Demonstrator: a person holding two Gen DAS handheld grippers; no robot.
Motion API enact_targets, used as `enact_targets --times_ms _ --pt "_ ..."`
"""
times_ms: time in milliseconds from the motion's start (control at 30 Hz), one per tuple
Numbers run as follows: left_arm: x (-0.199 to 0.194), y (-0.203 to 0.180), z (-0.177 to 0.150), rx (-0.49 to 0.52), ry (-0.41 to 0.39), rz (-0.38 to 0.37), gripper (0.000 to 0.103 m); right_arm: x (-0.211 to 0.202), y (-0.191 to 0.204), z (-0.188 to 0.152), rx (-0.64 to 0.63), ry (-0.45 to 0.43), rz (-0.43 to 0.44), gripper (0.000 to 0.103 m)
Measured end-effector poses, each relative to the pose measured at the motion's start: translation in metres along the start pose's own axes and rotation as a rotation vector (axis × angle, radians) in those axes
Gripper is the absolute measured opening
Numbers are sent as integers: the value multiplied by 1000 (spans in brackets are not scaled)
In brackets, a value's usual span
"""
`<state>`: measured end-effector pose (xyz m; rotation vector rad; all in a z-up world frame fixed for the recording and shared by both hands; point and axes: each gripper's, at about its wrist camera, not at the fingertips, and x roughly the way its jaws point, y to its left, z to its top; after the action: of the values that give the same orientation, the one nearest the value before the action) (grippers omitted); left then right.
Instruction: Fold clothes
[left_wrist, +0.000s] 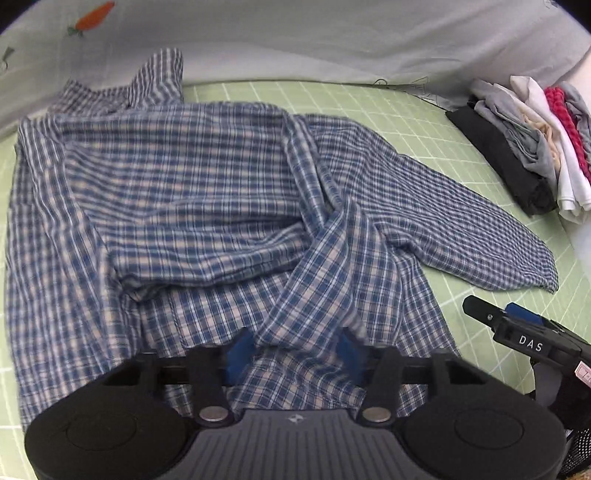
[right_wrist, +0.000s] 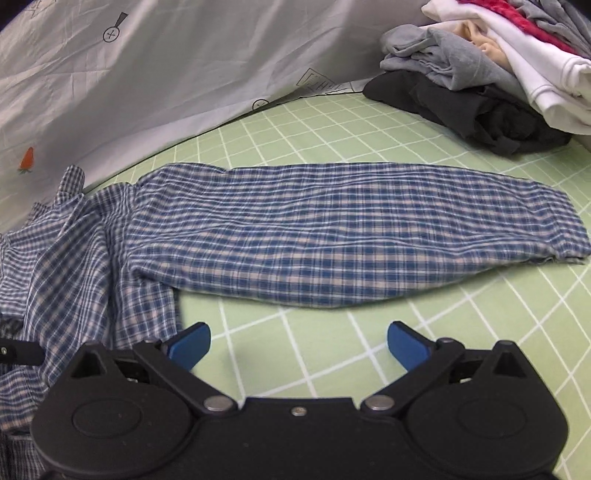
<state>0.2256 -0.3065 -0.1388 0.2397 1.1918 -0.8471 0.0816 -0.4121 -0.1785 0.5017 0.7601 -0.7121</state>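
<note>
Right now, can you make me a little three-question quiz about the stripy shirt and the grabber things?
1. True or false: the right gripper is holding the plaid shirt.
2. Which colour is the mat under the shirt: A green, B red, C black?
3. Fill in: the sleeve lies stretched toward the pile of ____ clothes.

Key: 1 false, its fingers are spread over bare mat. 2 A. 3 folded.

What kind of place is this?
Probably a home-style laundry-folding spot set up for recording: a green gridded mat, a plaid shirt spread on it, a pile of folded clothes and a printed sheet hung behind.
</note>
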Motion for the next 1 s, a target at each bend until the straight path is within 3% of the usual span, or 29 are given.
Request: enact_targets --times_ms 33,233,400,667,1000 --pt "0 1 -1 -11 2 -9 6 1 1 0 -4 -1 -5 103" --pt "-27 -4 -10 -37 -68 -46 3 -2 8 -2 -19 12 17 103" --pt "-74 -6 -33 -149 -172 -116 3 -16 16 -7 -39 9 54 103" --pt "-143 11 -99 -420 -317 -246 3 -61 37 -25 -136 -34 111 103" --pt "-178 43 -184 -624 -335 -238 3 -108 67 -67 -250 -20 172 103"
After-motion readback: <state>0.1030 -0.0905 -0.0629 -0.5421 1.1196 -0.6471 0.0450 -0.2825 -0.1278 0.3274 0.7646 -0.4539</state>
